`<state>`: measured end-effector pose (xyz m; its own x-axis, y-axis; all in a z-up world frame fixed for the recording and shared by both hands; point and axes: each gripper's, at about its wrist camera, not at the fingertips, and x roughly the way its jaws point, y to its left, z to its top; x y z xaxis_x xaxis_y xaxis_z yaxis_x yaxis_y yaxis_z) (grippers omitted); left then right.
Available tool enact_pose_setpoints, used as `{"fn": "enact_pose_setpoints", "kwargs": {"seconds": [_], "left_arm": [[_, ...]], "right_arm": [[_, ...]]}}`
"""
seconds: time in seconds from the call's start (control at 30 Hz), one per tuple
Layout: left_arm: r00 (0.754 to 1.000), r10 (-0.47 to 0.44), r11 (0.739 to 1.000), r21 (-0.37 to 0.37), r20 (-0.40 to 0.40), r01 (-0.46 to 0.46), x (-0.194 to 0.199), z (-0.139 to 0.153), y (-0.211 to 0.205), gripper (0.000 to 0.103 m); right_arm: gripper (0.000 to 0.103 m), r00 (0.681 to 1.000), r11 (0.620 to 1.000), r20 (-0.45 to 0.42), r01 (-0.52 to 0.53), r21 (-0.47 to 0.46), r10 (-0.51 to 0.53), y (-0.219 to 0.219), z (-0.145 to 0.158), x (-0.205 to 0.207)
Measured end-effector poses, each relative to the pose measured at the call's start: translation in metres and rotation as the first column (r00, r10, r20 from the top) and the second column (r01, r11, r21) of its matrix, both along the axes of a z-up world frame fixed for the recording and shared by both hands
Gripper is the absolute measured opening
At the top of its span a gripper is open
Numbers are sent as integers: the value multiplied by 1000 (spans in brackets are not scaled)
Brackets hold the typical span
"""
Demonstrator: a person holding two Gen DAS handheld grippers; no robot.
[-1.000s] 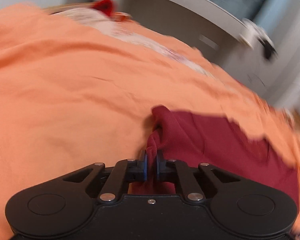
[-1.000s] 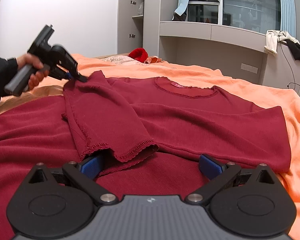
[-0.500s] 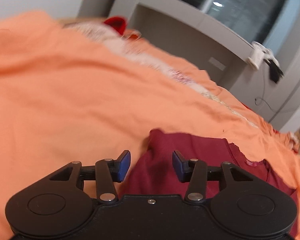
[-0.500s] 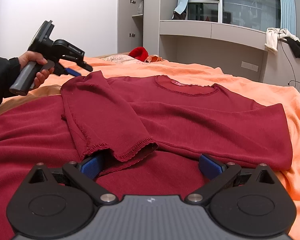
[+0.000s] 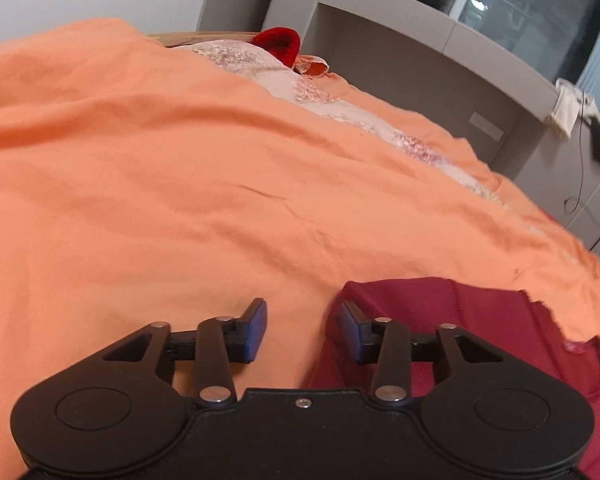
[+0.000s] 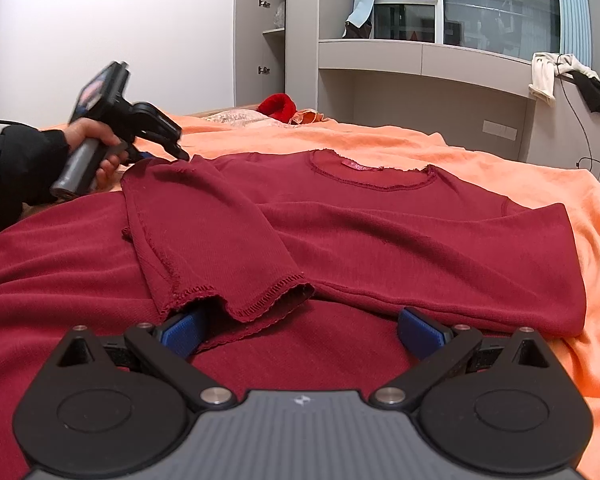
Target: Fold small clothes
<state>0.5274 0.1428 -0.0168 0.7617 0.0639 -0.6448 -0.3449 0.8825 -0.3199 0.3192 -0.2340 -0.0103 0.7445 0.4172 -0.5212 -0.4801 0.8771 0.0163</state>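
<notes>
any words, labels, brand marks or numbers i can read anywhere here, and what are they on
Nothing here can be read as text.
Pink neck label inside the collar of the red top: has marks, too small to read.
Right gripper body: a small pale logo, a symbol, no letters.
Screen on the back of the left gripper: blurred, unreadable.

The left wrist view sits low over the orange bedspread [image 5: 204,184], facing the grey window ledge [image 5: 440,28]. The right wrist view looks from the bed's near side across the maroon shirt [image 6: 380,224]. Both share shirt, bedspread and ledge.
</notes>
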Motion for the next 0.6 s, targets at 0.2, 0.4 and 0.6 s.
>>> {"fn": "enact_pose_setpoints", "kwargs": {"seconds": [0.2,0.4,0.6], "left_arm": [[997,-76,997,-14,-2,76,-40,10,1,61],[994,-107,986,-123,17,108,-71,-2,9,40],[997,-72,975,-210,1,71,-83,7,4,10]], "right_arm": [[103,999,999,45,16,-44,-14,4,3,-10],[103,992,991,125,32,-128,-16,15,7,-28],[103,985,984,171,29,-177,2,20,7,-36]]}}
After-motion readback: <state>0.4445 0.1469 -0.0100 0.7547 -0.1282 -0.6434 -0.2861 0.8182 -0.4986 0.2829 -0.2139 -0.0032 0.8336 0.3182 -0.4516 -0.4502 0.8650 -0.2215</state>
